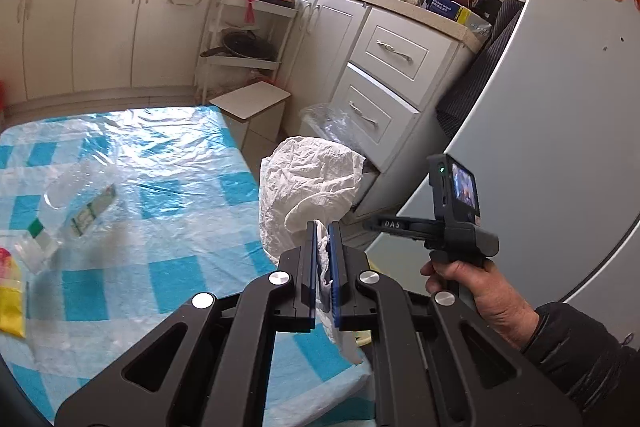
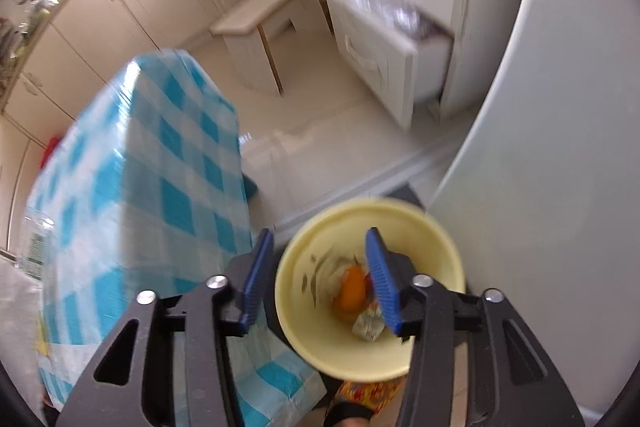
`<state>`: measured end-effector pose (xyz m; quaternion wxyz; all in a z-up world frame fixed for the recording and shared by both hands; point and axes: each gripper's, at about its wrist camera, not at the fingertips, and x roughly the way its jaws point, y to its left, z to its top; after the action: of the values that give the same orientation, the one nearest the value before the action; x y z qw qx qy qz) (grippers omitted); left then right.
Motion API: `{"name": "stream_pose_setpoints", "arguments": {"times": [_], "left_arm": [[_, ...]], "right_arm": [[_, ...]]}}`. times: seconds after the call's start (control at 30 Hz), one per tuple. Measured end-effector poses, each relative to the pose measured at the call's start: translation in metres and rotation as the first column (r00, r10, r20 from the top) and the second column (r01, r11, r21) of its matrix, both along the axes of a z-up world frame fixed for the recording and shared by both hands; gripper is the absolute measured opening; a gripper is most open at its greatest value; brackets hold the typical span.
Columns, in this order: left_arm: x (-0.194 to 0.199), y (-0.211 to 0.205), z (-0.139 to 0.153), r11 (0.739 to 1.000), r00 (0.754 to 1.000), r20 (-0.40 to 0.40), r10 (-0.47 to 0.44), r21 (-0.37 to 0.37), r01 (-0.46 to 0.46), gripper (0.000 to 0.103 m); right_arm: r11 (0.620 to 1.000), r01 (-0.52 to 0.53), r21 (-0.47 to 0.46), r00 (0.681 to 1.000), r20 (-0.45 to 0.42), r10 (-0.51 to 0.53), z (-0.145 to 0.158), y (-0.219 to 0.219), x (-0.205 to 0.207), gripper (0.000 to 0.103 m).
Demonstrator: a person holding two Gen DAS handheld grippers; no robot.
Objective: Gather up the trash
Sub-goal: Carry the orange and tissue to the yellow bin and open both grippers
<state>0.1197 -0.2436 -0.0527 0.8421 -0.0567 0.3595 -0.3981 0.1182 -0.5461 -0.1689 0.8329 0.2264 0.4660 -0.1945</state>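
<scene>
1. My left gripper (image 1: 323, 227) is clamped on a crumpled white plastic bag (image 1: 308, 183), held off the checked table's (image 1: 168, 155) edge
2. My right gripper (image 2: 316, 259) stands wide apart above a yellow bin (image 2: 320, 339) holding an orange scrap (image 2: 351, 287)
3. A clear bottle (image 1: 76, 203) lies on the table

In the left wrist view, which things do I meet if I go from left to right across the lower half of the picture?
Yellow packet → clear plastic bottle → crumpled white paper pinched by the left gripper → right gripper in the person's hand.
</scene>
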Motion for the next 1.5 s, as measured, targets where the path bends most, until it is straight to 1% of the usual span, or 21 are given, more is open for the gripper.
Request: {"name": "stream_pose_setpoints", "arguments": {"times": [0.07, 0.13, 0.17, 0.2, 0.27, 0.43, 0.5, 0.57, 0.6, 0.67, 0.73, 0.83, 0.93, 1.0, 1.07, 1.13, 1.2, 1.23, 1.37, 1.43, 1.5], "left_arm": [[0.001, -0.019, -0.009, 0.999, 0.998, -0.050, -0.028, -0.024, 0.027, 0.005], [0.001, -0.040, -0.021, 0.998, 0.995, -0.087, -0.051, -0.029, 0.049, 0.005], [0.000, -0.052, -0.028, 0.998, 0.993, -0.104, -0.063, -0.025, 0.061, 0.005], [0.000, -0.062, -0.035, 0.997, 0.990, -0.121, -0.074, -0.021, 0.072, 0.005], [0.000, -0.084, -0.050, 0.996, 0.983, -0.159, -0.088, -0.008, 0.088, 0.005], [0.004, -0.137, -0.089, 0.991, 0.965, -0.241, -0.104, 0.056, 0.120, 0.006], [0.006, -0.155, -0.104, 0.988, 0.959, -0.266, -0.100, 0.086, 0.126, 0.006], [0.008, -0.172, -0.118, 0.984, 0.950, -0.299, -0.092, 0.118, 0.132, 0.008], [0.009, -0.179, -0.124, 0.982, 0.946, -0.313, -0.087, 0.130, 0.134, 0.011], [0.012, -0.190, -0.132, 0.980, 0.942, -0.329, -0.069, 0.155, 0.126, 0.020], [0.015, -0.195, -0.136, 0.980, 0.940, -0.337, -0.045, 0.168, 0.107, 0.045], [0.018, -0.195, -0.136, 0.983, 0.940, -0.340, -0.013, 0.166, 0.074, 0.057], [0.018, -0.185, -0.128, 0.981, 0.950, -0.313, 0.001, 0.182, 0.059, 0.063], [0.014, -0.176, -0.117, 0.980, 0.963, -0.269, 0.008, 0.192, 0.046, 0.068], [0.010, -0.164, -0.104, 0.977, 0.979, -0.204, 0.020, 0.212, 0.024, 0.076], [0.005, -0.149, -0.092, 0.973, 0.990, -0.132, 0.038, 0.232, -0.006, 0.086], [0.003, -0.131, -0.082, 0.967, 0.995, -0.072, 0.068, 0.249, -0.048, 0.090], [0.003, -0.123, -0.078, 0.965, 0.995, -0.053, 0.080, 0.256, -0.063, 0.092], [0.008, -0.072, -0.065, 0.950, 0.990, 0.004, 0.140, 0.280, -0.135, 0.093], [0.011, -0.040, -0.058, 0.940, 0.982, 0.040, 0.182, 0.285, -0.186, 0.094], [0.016, -0.006, -0.052, 0.923, 0.969, 0.075, 0.234, 0.295, -0.246, 0.094]], "right_arm": [[0.998, -0.020, -0.066, 0.993, 0.118, 0.028, 0.032, -0.001, -0.012, 0.067], [0.993, 0.000, -0.118, 0.972, 0.234, 0.028, 0.055, -0.001, -0.028, 0.071], [0.993, 0.018, -0.113, 0.962, 0.274, 0.014, 0.060, -0.003, -0.034, 0.071], [0.996, 0.036, -0.086, 0.953, 0.304, -0.008, 0.063, -0.007, -0.040, 0.071], [0.997, 0.060, -0.046, 0.940, 0.339, -0.041, 0.067, -0.014, -0.046, 0.071], [0.989, 0.130, -0.069, 0.892, 0.443, -0.087, 0.095, -0.025, -0.062, 0.071], [0.990, 0.130, -0.060, 0.883, 0.461, -0.088, 0.099, -0.026, -0.061, 0.071], [0.992, 0.116, -0.046, 0.883, 0.461, -0.082, 0.096, -0.028, -0.057, 0.071], [0.993, 0.109, -0.037, 0.886, 0.457, -0.080, 0.095, -0.029, -0.055, 0.071], [0.994, 0.105, -0.014, 0.884, 0.460, -0.087, 0.094, -0.032, -0.051, 0.071], [0.994, 0.106, 0.004, 0.879, 0.467, -0.096, 0.095, -0.034, -0.051, 0.071], [0.994, 0.105, 0.017, 0.875, 0.473, -0.101, 0.095, -0.033, -0.048, 0.071], [0.995, 0.096, 0.025, 0.879, 0.467, -0.097, 0.095, -0.031, -0.045, 0.072], [0.995, 0.097, 0.025, 0.881, 0.464, -0.097, 0.094, -0.030, -0.044, 0.073], [0.995, 0.101, 0.027, 0.883, 0.458, -0.102, 0.093, -0.030, -0.043, 0.074], [0.994, 0.102, 0.029, 0.888, 0.448, -0.104, 0.091, -0.028, -0.041, 0.076], [0.995, 0.098, 0.023, 0.897, 0.431, -0.098, 0.090, -0.024, -0.039, 0.079], [0.996, 0.092, 0.018, 0.903, 0.419, -0.091, 0.089, -0.021, -0.036, 0.080], [0.999, 0.046, -0.010, 0.922, 0.385, -0.038, 0.086, -0.005, -0.024, 0.082], [0.999, 0.011, -0.032, 0.930, 0.368, 0.001, 0.084, 0.007, -0.018, 0.083], [0.998, -0.023, -0.057, 0.935, 0.352, 0.042, 0.083, 0.020, -0.012, 0.086]]}}
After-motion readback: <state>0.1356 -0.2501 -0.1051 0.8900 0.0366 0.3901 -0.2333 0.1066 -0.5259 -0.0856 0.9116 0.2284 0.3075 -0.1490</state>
